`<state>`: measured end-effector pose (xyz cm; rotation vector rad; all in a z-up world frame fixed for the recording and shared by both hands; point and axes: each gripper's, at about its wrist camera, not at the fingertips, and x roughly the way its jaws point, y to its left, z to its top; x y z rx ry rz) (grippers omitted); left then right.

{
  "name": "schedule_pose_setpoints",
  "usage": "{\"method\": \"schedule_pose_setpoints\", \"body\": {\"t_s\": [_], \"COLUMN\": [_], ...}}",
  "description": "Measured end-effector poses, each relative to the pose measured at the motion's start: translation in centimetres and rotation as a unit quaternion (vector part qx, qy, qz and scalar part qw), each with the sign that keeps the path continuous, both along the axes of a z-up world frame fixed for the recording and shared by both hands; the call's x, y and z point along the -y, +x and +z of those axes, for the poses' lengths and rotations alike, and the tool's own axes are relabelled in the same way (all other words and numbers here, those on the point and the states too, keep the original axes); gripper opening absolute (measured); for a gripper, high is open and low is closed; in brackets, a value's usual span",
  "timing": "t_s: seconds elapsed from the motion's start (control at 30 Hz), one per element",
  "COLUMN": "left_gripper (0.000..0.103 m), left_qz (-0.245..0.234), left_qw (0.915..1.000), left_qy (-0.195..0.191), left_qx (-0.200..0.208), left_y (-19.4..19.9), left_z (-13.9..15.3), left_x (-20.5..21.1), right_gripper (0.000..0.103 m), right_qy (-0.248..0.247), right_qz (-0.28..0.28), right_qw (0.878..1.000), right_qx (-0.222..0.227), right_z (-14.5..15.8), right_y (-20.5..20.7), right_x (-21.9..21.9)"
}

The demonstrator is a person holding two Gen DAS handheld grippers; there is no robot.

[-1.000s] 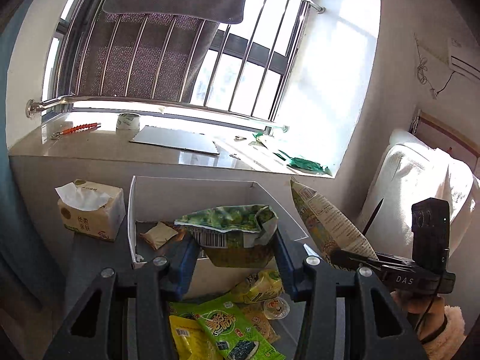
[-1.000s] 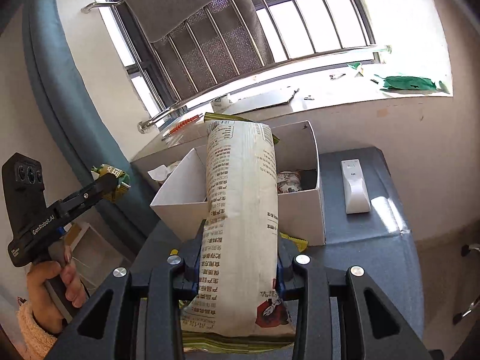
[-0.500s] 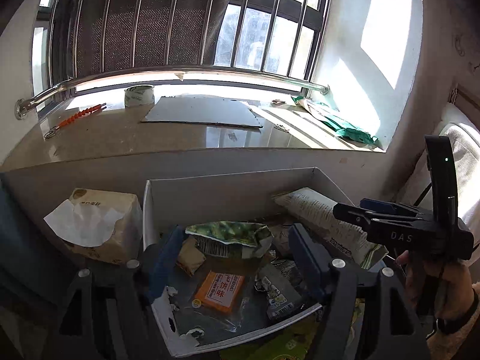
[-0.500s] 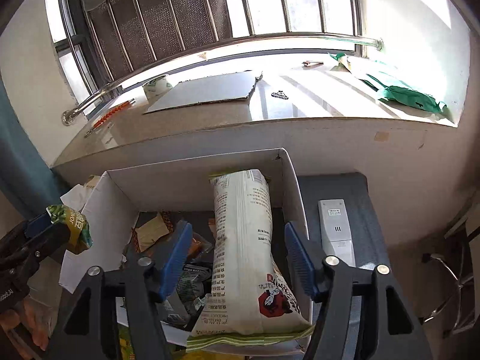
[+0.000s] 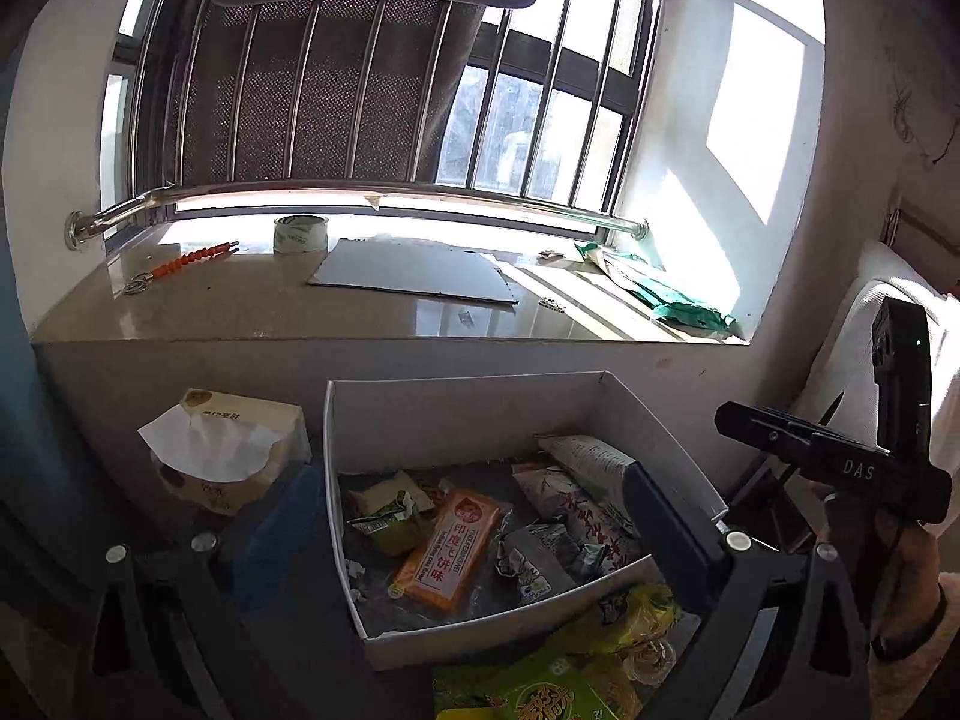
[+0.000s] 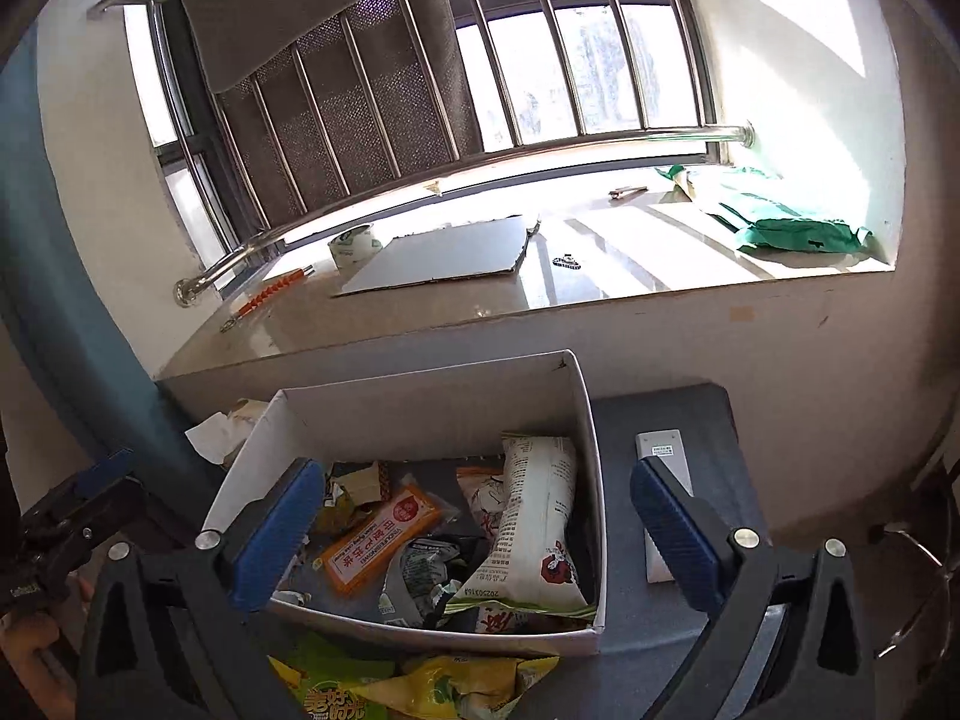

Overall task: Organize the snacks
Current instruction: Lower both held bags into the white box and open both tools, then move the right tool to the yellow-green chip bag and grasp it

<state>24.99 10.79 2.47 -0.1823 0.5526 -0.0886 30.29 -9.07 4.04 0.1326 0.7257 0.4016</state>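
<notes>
both my left gripper point(image 5: 474, 531) and right gripper point(image 6: 474, 525) gaped empty; loose snack packets point(image 6: 420, 684) lay at six o'clock, nearer than the box point(image 6: 420, 408)

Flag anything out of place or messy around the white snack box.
Several snack packets lie on the table in front of the white box, outside it. Inside, the tall white bag leans against the right wall over a loose jumble, with the orange packet lying askew. Nothing looks spilled or torn.

"DAS" on right gripper point(image 5: 852, 468)
</notes>
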Motion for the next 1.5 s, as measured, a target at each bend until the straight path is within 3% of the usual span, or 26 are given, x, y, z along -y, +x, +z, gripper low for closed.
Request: {"method": "schedule_pose_setpoints", "body": {"t_s": [0.13, 0.4, 0.63, 0.8, 0.93, 1.2, 1.5], "left_gripper": [0.103, 0.103, 0.103, 0.103, 0.103, 0.103, 0.103], "left_qz": [-0.002, 0.004, 0.009, 0.015, 0.024, 0.024, 0.015], "left_qw": [0.9985, 0.998, 0.999, 0.9992, 0.9988, 0.9985, 0.9983], "left_qy": [0.021, 0.018, -0.01, -0.032, -0.043, -0.047, -0.053], "left_qx": [0.051, 0.06, 0.042, 0.018, 0.007, -0.012, -0.018], "left_y": [-4.5, -12.3, -17.2, -19.6, -20.9, -20.6, -20.3], "left_z": [0.5, -2.0, -5.4, -8.2, -9.8, -10.7, -11.0], "left_x": [1.2, 3.3, 4.8, 5.9, 6.0, 5.7, 5.6], "right_gripper": [0.103, 0.103, 0.103, 0.103, 0.103, 0.103, 0.103], "right_qy": [0.03, 0.066, 0.063, 0.025, -0.002, -0.042, -0.122], "right_qz": [0.028, 0.04, 0.02, 0.032, 0.047, 0.038, 0.055], "right_qw": [0.999, 0.997, 0.998, 0.999, 0.999, 0.998, 0.991], "right_qx": [0.021, 0.024, 0.016, 0.022, -0.004, 0.009, 0.027], "right_z": [0.8, -2.1, -5.7, -7.9, -10.1, -10.7, -11.1], "right_y": [-3.8, -12.0, -18.1, -21.8, -22.3, -21.0, -14.0], "right_x": [1.3, 4.9, 7.7, 7.1, 6.0, 3.9, -1.7]}}
